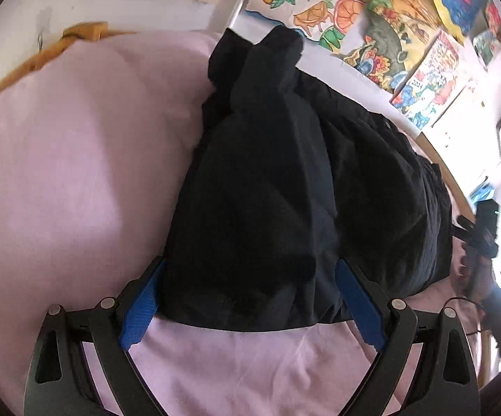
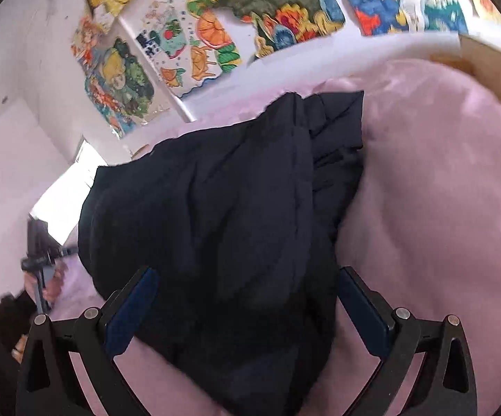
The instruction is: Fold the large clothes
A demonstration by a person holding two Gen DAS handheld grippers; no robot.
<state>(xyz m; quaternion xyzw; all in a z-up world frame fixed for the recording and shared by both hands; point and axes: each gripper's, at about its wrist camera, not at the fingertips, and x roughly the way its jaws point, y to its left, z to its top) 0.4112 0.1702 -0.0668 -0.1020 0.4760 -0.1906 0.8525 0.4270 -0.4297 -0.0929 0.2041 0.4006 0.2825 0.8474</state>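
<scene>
Pink bedsheet (image 1: 59, 173) — dark garment (image 1: 267, 190) between gripper (image 1: 250, 298) fingers.

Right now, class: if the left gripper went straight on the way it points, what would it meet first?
The left gripper, jaws open, would meet the dark garment lying on the pink bedsheet; depth is unclear, but it looks very close.

Matt black cloth garment (image 1: 257, 187) lies on smooth pink cloth sheet (image 1: 70, 159).

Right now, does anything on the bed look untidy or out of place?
Yes. The dark garment lies bunched in a thick lump on the pink sheet, with uneven layers sticking out at its far end. Nothing looks spilled or damaged.
</scene>
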